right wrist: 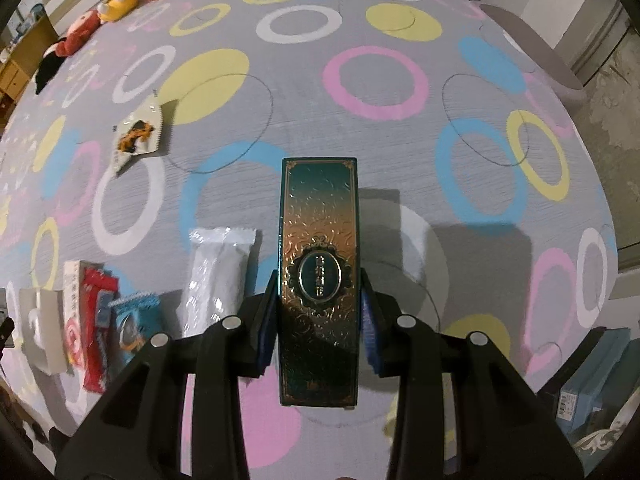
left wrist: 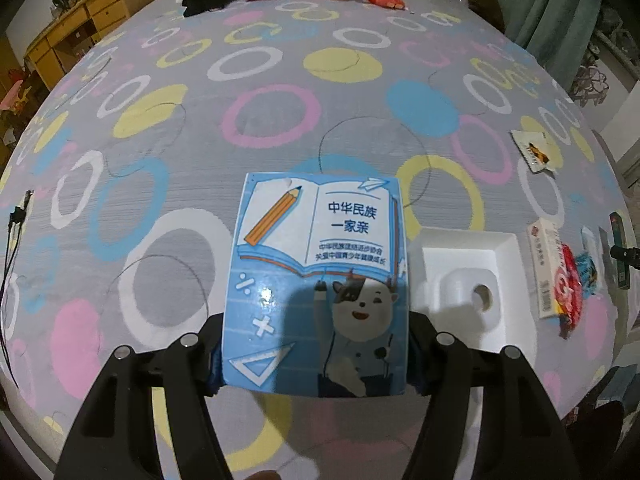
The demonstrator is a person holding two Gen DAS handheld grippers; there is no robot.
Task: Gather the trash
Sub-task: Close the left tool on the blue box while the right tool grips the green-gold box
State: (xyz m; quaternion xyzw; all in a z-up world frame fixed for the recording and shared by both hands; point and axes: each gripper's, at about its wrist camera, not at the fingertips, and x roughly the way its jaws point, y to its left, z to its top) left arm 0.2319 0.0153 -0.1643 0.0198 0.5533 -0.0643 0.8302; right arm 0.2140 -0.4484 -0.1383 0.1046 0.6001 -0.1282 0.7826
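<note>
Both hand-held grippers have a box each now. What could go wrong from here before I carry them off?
1. The left hand-held gripper pinches only the near end of the blue box, so the box may tip or slip.
2. The right hand-held gripper clamps the green box's glossy sides, which could slide.
3. The white tray and the wrappers lie close by; a low swing could scatter them.

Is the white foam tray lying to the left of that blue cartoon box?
No. The white foam tray lies on the bedspread to the right of the blue cartoon box, which the left gripper holds.
</note>
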